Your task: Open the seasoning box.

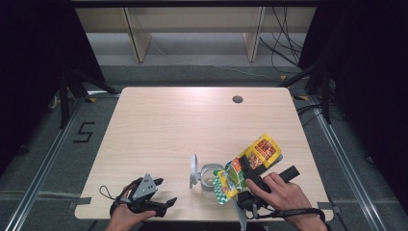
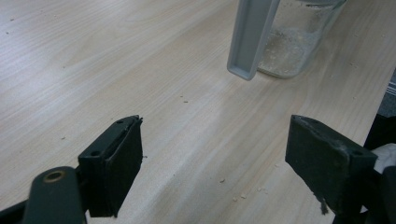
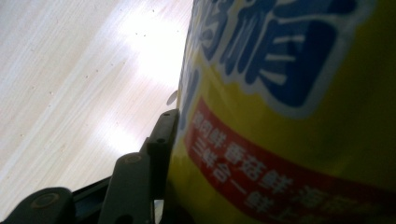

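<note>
Your right gripper clamps the yellow bag, tilted mouth-down over the open jar near the table's front edge, apparently for pouring. Your left gripper rests alongside, jaws wide and empty. Its own view adds powder in the jar and crumbs; the right gripper view adds bag print.

Glossy plastic pouch; clear glass jar (dusty inside); matt wood table.
</note>
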`<state>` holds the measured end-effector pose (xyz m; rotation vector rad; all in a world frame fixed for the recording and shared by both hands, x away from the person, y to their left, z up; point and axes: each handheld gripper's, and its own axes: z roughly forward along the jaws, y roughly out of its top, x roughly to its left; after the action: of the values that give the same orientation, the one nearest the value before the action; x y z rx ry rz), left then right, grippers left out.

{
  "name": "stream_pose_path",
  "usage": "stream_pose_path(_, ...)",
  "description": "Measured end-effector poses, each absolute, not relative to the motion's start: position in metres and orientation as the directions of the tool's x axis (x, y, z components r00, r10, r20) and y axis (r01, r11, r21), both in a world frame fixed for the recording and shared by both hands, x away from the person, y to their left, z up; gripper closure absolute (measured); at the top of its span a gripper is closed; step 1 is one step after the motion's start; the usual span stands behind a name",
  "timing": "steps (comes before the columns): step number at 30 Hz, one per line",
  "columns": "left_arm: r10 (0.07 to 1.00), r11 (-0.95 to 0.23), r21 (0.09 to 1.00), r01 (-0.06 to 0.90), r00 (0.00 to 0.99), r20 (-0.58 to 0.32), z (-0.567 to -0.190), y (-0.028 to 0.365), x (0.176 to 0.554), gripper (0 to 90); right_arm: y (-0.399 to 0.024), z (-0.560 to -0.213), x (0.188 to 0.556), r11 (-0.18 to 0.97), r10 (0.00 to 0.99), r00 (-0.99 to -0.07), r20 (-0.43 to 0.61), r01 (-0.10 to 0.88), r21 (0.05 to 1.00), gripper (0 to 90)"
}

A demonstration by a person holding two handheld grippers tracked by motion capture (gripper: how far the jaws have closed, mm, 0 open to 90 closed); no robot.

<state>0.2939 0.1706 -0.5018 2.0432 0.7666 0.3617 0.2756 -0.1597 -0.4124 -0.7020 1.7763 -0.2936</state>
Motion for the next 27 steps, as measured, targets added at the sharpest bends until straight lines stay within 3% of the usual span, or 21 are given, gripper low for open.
stream_pose_path(27,0.640,-0.425,0.828,0.366,0.768,-0.011,-0.4987,0.1727,0.2959,18.2,-0.1592,-0.4123,0.2735,0.779,-0.606,-0.155,-0.780,-0.313,-0.543,54.5)
